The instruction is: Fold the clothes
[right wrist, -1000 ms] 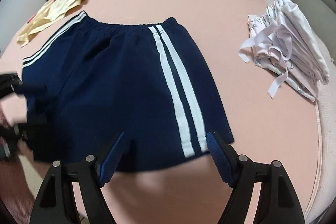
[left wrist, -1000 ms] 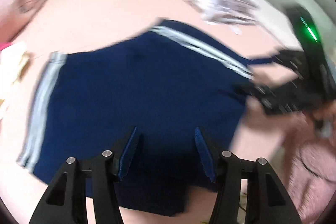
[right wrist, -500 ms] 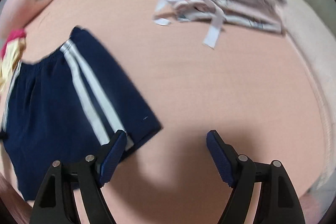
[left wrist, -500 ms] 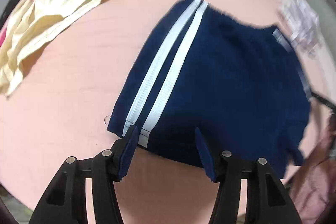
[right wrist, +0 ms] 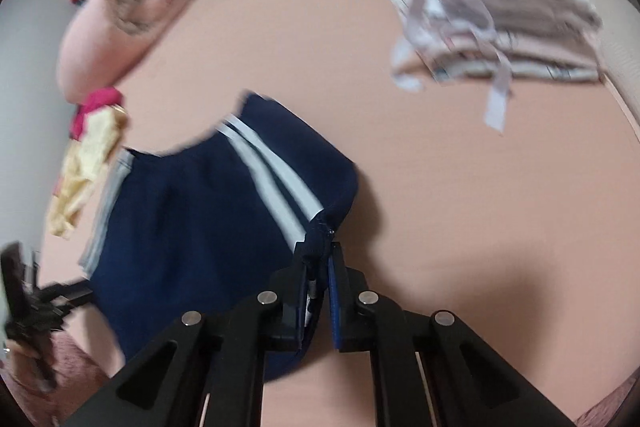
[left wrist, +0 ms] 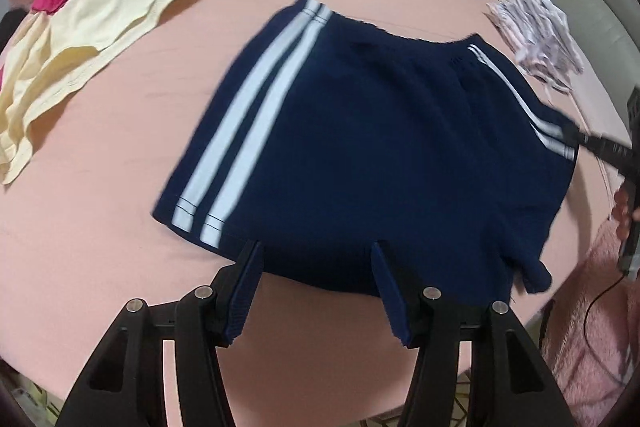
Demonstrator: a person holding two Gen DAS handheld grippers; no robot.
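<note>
Navy shorts (left wrist: 372, 155) with white side stripes lie spread flat, one hem corner lifted.

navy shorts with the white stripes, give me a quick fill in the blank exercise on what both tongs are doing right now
The right tongs are shut on a ____ corner of the navy blue shorts with white side stripes.
The left tongs hover at the hem with their jaws ____.
The shorts lie on a ____ sheet.
Each side carries ____ white stripes.

Missing: hem; open; pink; two
</note>
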